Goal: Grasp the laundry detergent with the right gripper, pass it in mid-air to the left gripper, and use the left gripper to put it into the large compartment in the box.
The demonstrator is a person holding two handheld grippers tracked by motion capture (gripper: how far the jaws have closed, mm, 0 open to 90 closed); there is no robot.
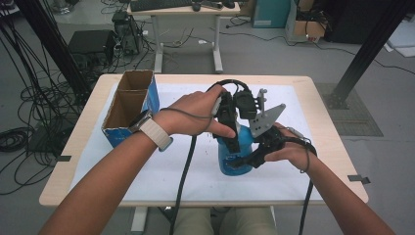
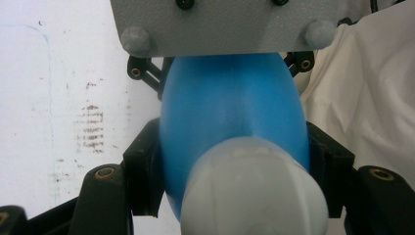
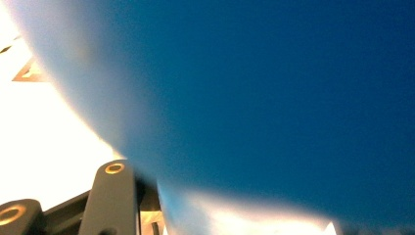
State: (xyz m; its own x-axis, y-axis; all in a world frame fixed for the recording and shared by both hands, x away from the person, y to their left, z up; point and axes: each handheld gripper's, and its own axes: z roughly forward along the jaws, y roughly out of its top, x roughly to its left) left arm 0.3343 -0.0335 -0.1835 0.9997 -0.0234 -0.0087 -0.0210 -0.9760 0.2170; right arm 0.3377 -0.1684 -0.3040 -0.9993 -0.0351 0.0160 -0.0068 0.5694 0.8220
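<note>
Where the desk (image 1: pixel 323 142) carries its white cover, an open cardboard box (image 1: pixel 131 100) with a blue outer wall is seen at the left, divided into two compartments and standing well apart from the work; nothing lies between it and the hands. Beyond the desk, a second desk and loose cables are visible on the floor. At the middle of the cover, a blue bottle (image 1: pixel 234 156) with a pale cap (image 2: pixel 254 188) is gripped from two sides. The left hand-held gripper (image 1: pixel 230 132) is brought down from above, its jaws closed on the bottle's upper body; in the left gripper view the black pads (image 2: pixel 142 176) are seen pressed against both flanks of the blue body, just behind the cap. The right hand-held gripper (image 1: pixel 254 156) is applied from the right, its jaws clamped on the bottle lower down; its grey three-cornered plate (image 1: pixel 266 120) is raised beside the left one. In the right gripper view the blue wall is seen blurred, very close to the lens.
</note>
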